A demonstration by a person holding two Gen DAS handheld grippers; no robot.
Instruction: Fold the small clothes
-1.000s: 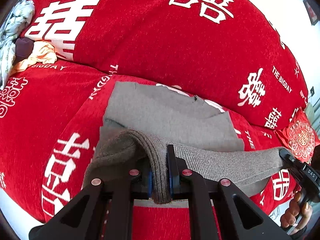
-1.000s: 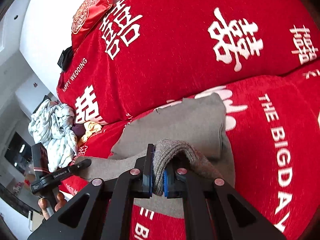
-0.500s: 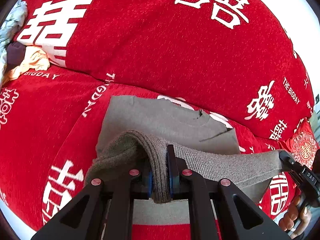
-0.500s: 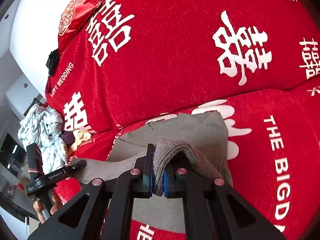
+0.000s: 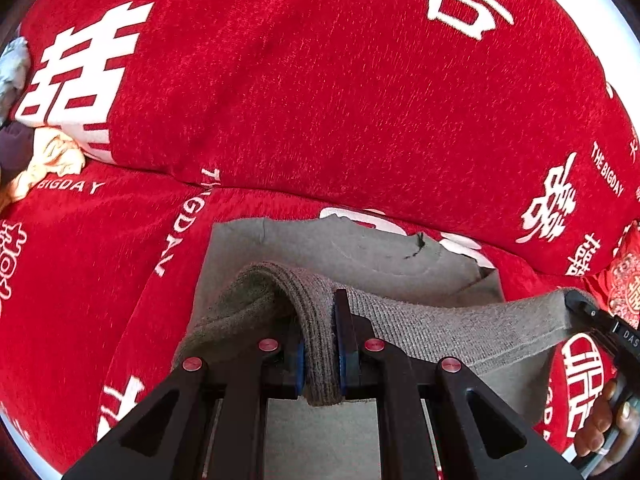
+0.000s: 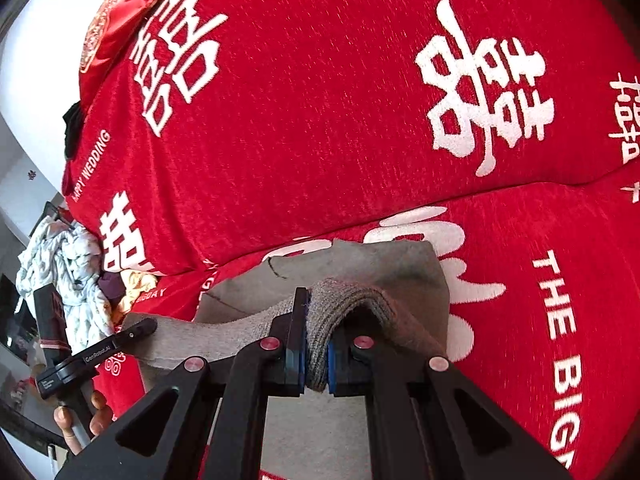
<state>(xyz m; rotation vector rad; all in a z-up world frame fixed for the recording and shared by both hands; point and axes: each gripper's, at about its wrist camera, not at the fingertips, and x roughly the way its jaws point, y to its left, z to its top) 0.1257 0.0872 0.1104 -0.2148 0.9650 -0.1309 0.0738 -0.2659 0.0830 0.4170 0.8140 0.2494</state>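
Observation:
A grey knit garment [image 5: 360, 256] lies on the red sofa seat, partly folded. My left gripper [image 5: 320, 344] is shut on the ribbed hem at the garment's left corner. My right gripper [image 6: 316, 344] is shut on the hem at the right corner [image 6: 348, 300]. The hem stretches taut between the two grippers, lifted above the flat far part of the garment [image 6: 380, 264]. The right gripper also shows at the right edge of the left wrist view [image 5: 576, 304], and the left gripper at the left of the right wrist view [image 6: 136, 328].
The sofa's red back cushion [image 5: 320, 100] with white characters rises just behind the garment. A pile of other clothes [image 6: 68, 276] lies at the sofa's left end, with a peach item [image 5: 52, 160]. A small red embroidered cushion [image 6: 120, 16] sits on the sofa back.
Both grippers have carried the held hem forward towards the sofa back, over the flat part of the garment. Less of the flat grey cloth shows beyond the hem. Grips are unchanged.

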